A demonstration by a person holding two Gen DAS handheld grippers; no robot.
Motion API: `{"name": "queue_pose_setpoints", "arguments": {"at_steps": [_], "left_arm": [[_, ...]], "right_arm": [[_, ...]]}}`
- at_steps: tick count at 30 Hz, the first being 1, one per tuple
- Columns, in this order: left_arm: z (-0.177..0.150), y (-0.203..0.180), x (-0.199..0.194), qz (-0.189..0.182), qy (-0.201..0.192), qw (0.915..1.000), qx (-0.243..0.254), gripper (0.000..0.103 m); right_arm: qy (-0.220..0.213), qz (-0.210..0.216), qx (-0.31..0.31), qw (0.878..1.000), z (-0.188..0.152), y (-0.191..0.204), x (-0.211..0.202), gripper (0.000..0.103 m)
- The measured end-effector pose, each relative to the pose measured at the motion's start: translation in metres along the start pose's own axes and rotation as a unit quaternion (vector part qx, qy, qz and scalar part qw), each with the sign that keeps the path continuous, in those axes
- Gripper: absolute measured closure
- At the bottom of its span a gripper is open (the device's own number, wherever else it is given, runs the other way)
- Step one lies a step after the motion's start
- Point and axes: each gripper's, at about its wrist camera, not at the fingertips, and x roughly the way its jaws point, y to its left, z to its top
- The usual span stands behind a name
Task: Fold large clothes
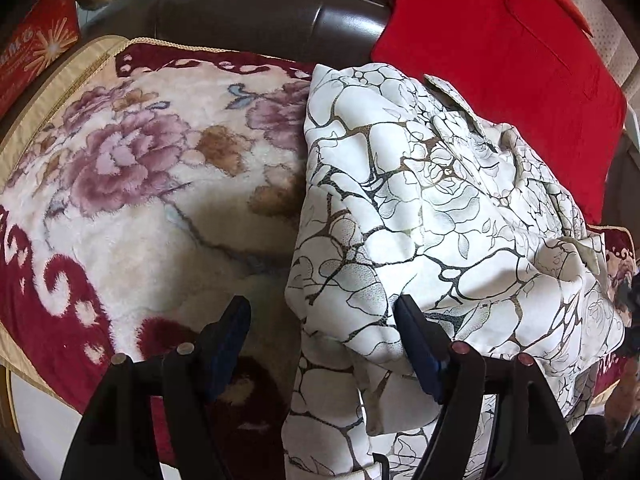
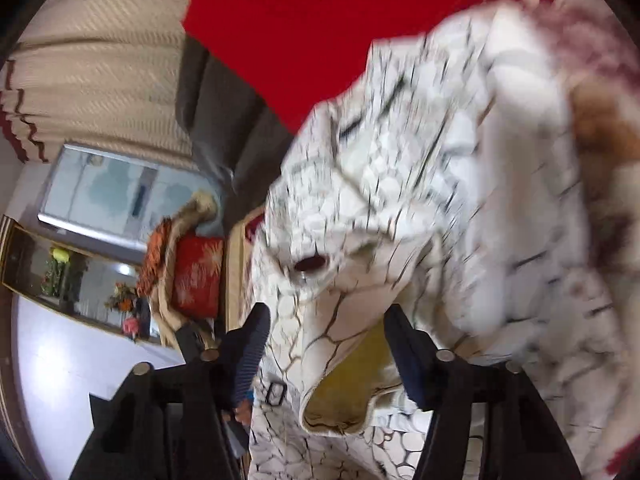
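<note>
So, white crackle-print garment [image 1: 432, 216] is heaped on floral blanket [image 1: 132, 184] beside red cushion [image 1: 500, 64]. Left gripper [image 1: 322, 344] jaws held apart over its edge; right gripper [image 2: 326, 344] jaws spread, fabric fold between, unclamped.

Surface under my work: a dark brown leather sofa [image 1: 256, 12], seat covered by a plush blanket [image 1: 132, 184]. Blanket is cream in the middle with pink and brown flowers, dark red border with cream scrolls, tan edging with cord trim. On the blanket lies the white garment [image 1: 432, 216] with a dark crackle-and-rose print, bunched in loose folds on the right half; its lower edge hangs over the front. A red cushion [image 1: 496, 72] leans against the sofa back behind the garment, touching it. Right wrist view is motion-blurred.
</note>
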Motion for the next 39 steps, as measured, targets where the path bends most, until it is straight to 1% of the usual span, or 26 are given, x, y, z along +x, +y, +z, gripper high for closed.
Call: {"name": "queue_pose_setpoints", "arguments": {"at_steps": [1,3,4,5,7,10,12,14,15,17,18,19,20,21,22,24,27,29,31,32,34,35,36,37,38,39], "left_arm": [[0.000,0.000,-0.001,0.000,-0.001,1.0000,0.000,0.027],[0.000,0.000,-0.004,-0.002,-0.006,1.0000,-0.002,0.027],[0.001,0.000,-0.005,-0.003,-0.009,1.0000,-0.002,0.027],[0.001,0.000,-0.009,-0.005,-0.014,0.9999,-0.002,0.027],[0.003,0.001,-0.020,-0.013,-0.029,0.9995,-0.006,0.027],[0.011,0.001,-0.039,-0.026,-0.063,0.9976,-0.014,0.027],[0.017,-0.001,-0.048,-0.039,-0.078,0.9960,-0.019,0.027],[0.023,-0.007,-0.050,-0.045,-0.083,0.9954,-0.016,0.027],[0.025,-0.012,-0.046,-0.043,-0.077,0.9961,-0.010,0.027],[0.025,-0.020,-0.037,-0.037,-0.065,0.9972,0.002,0.027],[0.024,-0.024,-0.032,-0.035,-0.060,0.9976,0.006,0.027],[0.023,-0.026,-0.028,-0.033,-0.058,0.9977,0.008,0.027],[0.022,-0.027,-0.025,-0.032,-0.056,0.9979,0.008,0.027],[0.022,-0.028,-0.020,-0.030,-0.052,0.9982,0.007,0.027],[0.022,-0.027,-0.017,-0.027,-0.047,0.9985,0.005,0.027],[0.022,-0.027,-0.011,-0.020,-0.039,0.9990,-0.001,0.027],[0.027,-0.031,-0.020,-0.031,-0.065,0.9974,-0.006,0.027],[0.036,-0.036,-0.027,-0.020,-0.083,0.9964,0.000,0.027],[0.049,-0.043,-0.026,-0.007,-0.088,0.9961,0.001,0.027],[0.054,-0.045,-0.022,0.001,-0.084,0.9964,-0.001,0.027],[0.062,-0.048,-0.003,0.035,-0.067,0.9972,0.002,0.027],[0.065,-0.048,0.012,0.069,-0.050,0.9964,0.007,0.027],[0.065,-0.047,0.025,0.092,-0.031,0.9953,0.010,0.027],[0.065,-0.043,0.039,0.102,-0.009,0.9947,0.008,0.025],[0.063,-0.038,0.045,0.095,0.001,0.9954,-0.005,0.025],[0.062,-0.034,0.045,0.088,0.001,0.9959,-0.020,0.025]], "right_arm": [[0.016,-0.006,-0.010,1.000,-0.003,0.005,0.011,0.043],[0.033,0.002,-0.031,0.999,-0.009,0.014,0.023,0.064],[0.033,0.001,-0.045,0.998,-0.013,0.020,0.026,0.080],[0.024,-0.005,-0.064,0.998,-0.016,0.029,0.026,0.088],[-0.010,-0.003,-0.101,0.995,-0.022,0.049,0.015,0.095],[-0.098,0.010,-0.129,0.987,-0.025,0.073,-0.022,0.098],[-0.163,0.010,-0.138,0.977,-0.020,0.083,-0.050,0.099],[-0.207,-0.007,-0.143,0.968,-0.013,0.086,-0.070,0.099],[-0.217,-0.018,-0.138,0.966,-0.009,0.082,-0.076,0.099],[-0.232,-0.067,-0.110,0.964,0.000,0.061,-0.079,0.099],[-0.232,-0.092,-0.099,0.963,0.002,0.049,-0.077,0.099],[-0.226,-0.105,-0.093,0.964,0.002,0.039,-0.075,0.099],[-0.214,-0.111,-0.078,0.967,-0.001,0.026,-0.073,0.097],[-0.205,-0.106,-0.070,0.971,-0.003,0.022,-0.070,0.094],[-0.200,-0.100,-0.070,0.972,-0.005,0.024,-0.067,0.094],[-0.209,-0.081,-0.112,0.968,-0.012,0.042,-0.068,0.094],[-0.207,-0.066,-0.164,0.962,-0.017,0.068,-0.054,0.094],[-0.184,-0.082,-0.173,0.964,-0.011,0.075,-0.032,0.094],[-0.166,-0.087,-0.169,0.968,-0.005,0.073,-0.011,0.094],[-0.150,-0.092,-0.163,0.971,-0.002,0.066,0.000,0.094],[-0.116,-0.106,-0.144,0.977,0.005,0.051,0.018,0.094],[-0.092,-0.130,-0.126,0.979,0.009,0.040,0.033,0.094],[-0.080,-0.165,-0.115,0.976,0.012,0.030,0.042,0.094],[-0.067,-0.210,-0.105,0.970,0.015,0.017,0.051,0.095],[-0.046,-0.243,-0.094,0.964,0.017,0.005,0.061,0.097],[-0.039,-0.239,-0.088,0.966,0.017,0.000,0.062,0.097]]}}
